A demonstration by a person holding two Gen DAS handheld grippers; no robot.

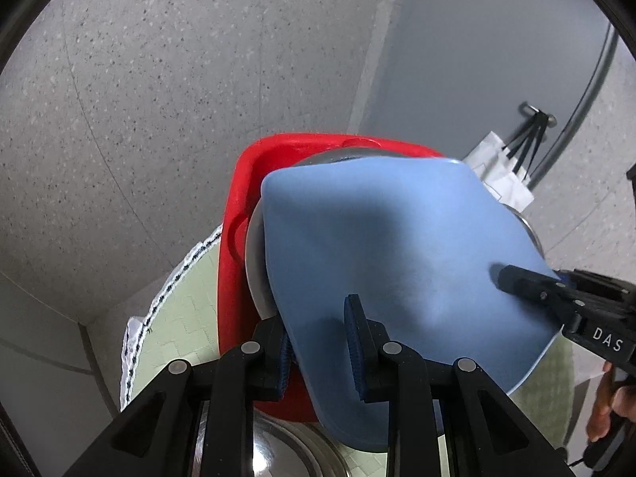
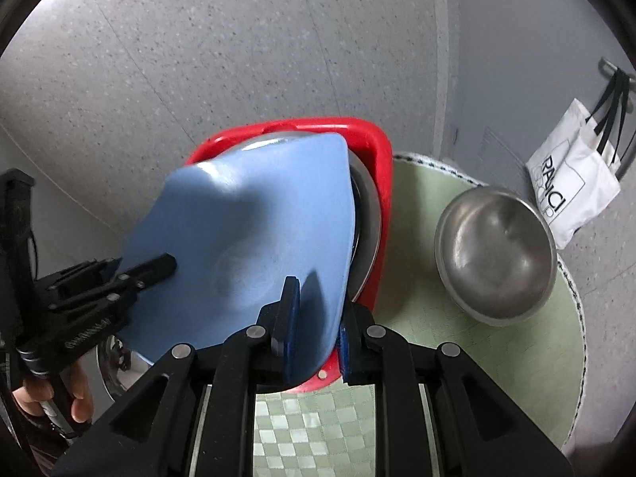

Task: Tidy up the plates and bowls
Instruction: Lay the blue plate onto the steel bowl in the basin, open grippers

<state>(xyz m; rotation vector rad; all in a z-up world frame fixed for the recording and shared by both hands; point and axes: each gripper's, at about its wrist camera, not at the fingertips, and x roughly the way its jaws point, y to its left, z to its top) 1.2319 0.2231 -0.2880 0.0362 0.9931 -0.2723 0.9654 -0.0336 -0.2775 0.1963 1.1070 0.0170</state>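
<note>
A light blue squarish plate (image 1: 377,254) is held tilted over a red rack (image 1: 238,214). My left gripper (image 1: 318,342) is shut on the plate's near edge. My right gripper (image 2: 314,326) is shut on the plate's (image 2: 254,230) opposite edge. The right gripper also shows in the left wrist view (image 1: 556,290), and the left gripper shows in the right wrist view (image 2: 135,274). A steel plate (image 2: 367,238) stands in the red rack (image 2: 377,167) behind the blue one. A steel bowl (image 2: 497,254) sits on the green mat to the right.
A round green checked mat (image 2: 437,338) with a white trimmed edge covers the table. Another steel bowl (image 1: 278,453) lies under my left gripper. A white paper bag (image 2: 572,194) hangs on the grey wall at the right. Speckled grey floor lies beyond.
</note>
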